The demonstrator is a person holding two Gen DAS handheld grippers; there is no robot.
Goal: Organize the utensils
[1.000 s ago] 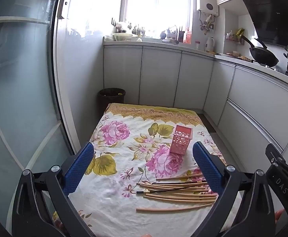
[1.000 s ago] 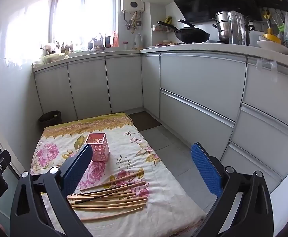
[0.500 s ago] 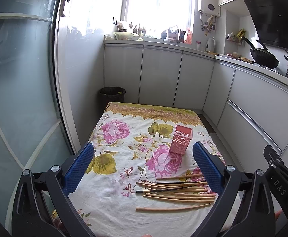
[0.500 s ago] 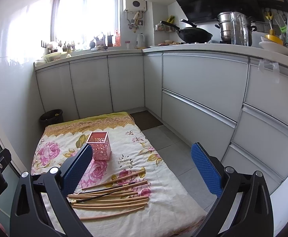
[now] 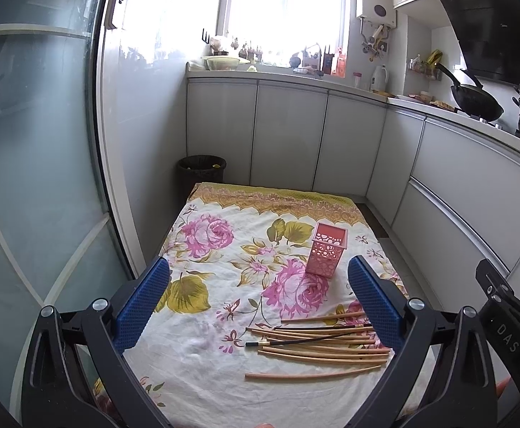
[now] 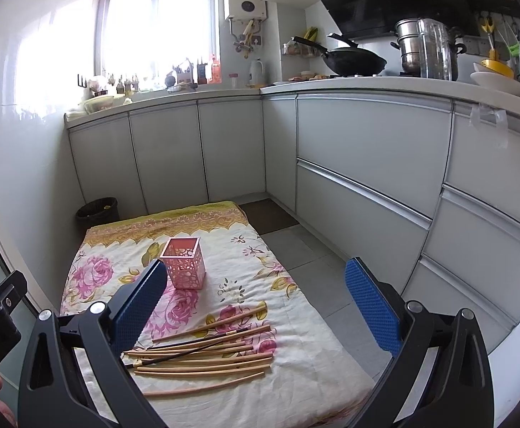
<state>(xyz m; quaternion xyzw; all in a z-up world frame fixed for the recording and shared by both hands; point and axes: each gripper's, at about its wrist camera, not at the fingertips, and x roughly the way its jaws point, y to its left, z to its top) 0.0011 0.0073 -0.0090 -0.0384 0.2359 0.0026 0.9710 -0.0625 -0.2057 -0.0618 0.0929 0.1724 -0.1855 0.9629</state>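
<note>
Both sets of tongs hang high above the floor here, and both are spread wide apart with nothing between the blue pads. The left tongs (image 5: 258,306) look down on a flowered cloth (image 5: 203,363) laid on the kitchen floor; the right tongs (image 6: 253,306) see the same cloth from the other side.

The chopsticks (image 5: 317,344) lie in a loose pile at the near end of the cloth, flat, with their long axes running roughly across both views, left to right. Most are pale wood; 1 dark stick (image 5: 295,339) lies slantwise over the pile, and 1 pale stick (image 5: 311,374) rests a little apart at the near edge. In the left view the pile sits low and toward the right finger, partly hidden by it. In the right view the pile (image 6: 203,355) lies low and toward the left finger. So the pile lies between the 2 hands, below and ahead of each, and neither looks clearly nearer.

The pink holder (image 5: 326,249) stands upright beyond the pile, well apart from it, toward the middle of the cloth. From the right view its open top (image 6: 181,248) shows no sticks inside, so the sorting looks barely begun.

Whichever tongs drop first would likely need the fingers to straddle a stick across its length, then carry it forward to the holder. A black bin (image 5: 202,167) stands past the cloth's far end.
</note>
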